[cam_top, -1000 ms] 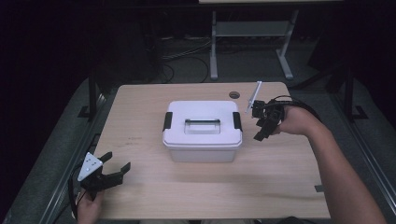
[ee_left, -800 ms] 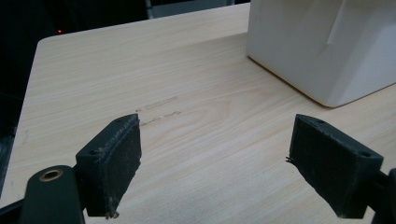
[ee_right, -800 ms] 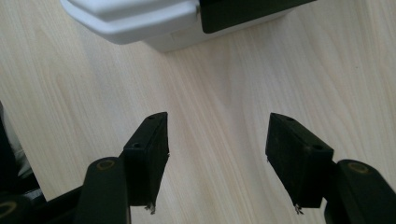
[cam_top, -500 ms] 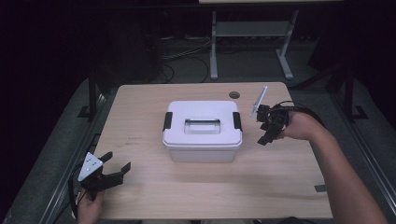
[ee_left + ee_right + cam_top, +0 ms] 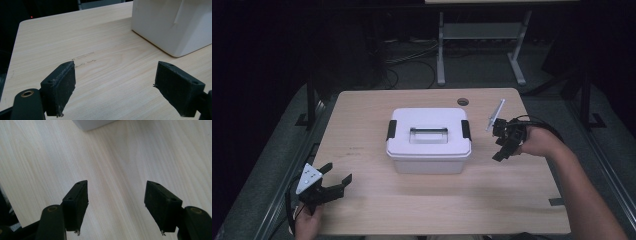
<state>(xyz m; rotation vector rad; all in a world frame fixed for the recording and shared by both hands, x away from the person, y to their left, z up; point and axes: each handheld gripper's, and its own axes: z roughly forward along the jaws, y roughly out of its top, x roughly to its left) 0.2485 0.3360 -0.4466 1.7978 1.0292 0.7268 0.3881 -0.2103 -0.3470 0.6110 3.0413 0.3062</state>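
Observation:
A white lidded storage box [image 5: 428,140] with black latches and a recessed handle stands mid-table. My left gripper [image 5: 338,173] rests low at the table's front left corner, open, nothing between its jaws. In the left gripper view that gripper [image 5: 115,87] faces bare wood with the box [image 5: 172,22] ahead at the upper right. My right gripper [image 5: 499,145] hovers just right of the box, pointing down at the tabletop. Its jaws have just been opening and stand apart with nothing between them. In the right gripper view it [image 5: 116,205] looks at bare wood, with a corner of the box [image 5: 92,123] at the top.
The wooden table [image 5: 372,110] has a round cable hole [image 5: 462,101] behind the box. A small dark strip [image 5: 556,201] lies near the right front edge. A metal stand [image 5: 482,35] and cables sit on the dark floor beyond the table.
My right gripper has come down and moved a little toward the front, away from the box's right latch. The left gripper and the box have kept still.

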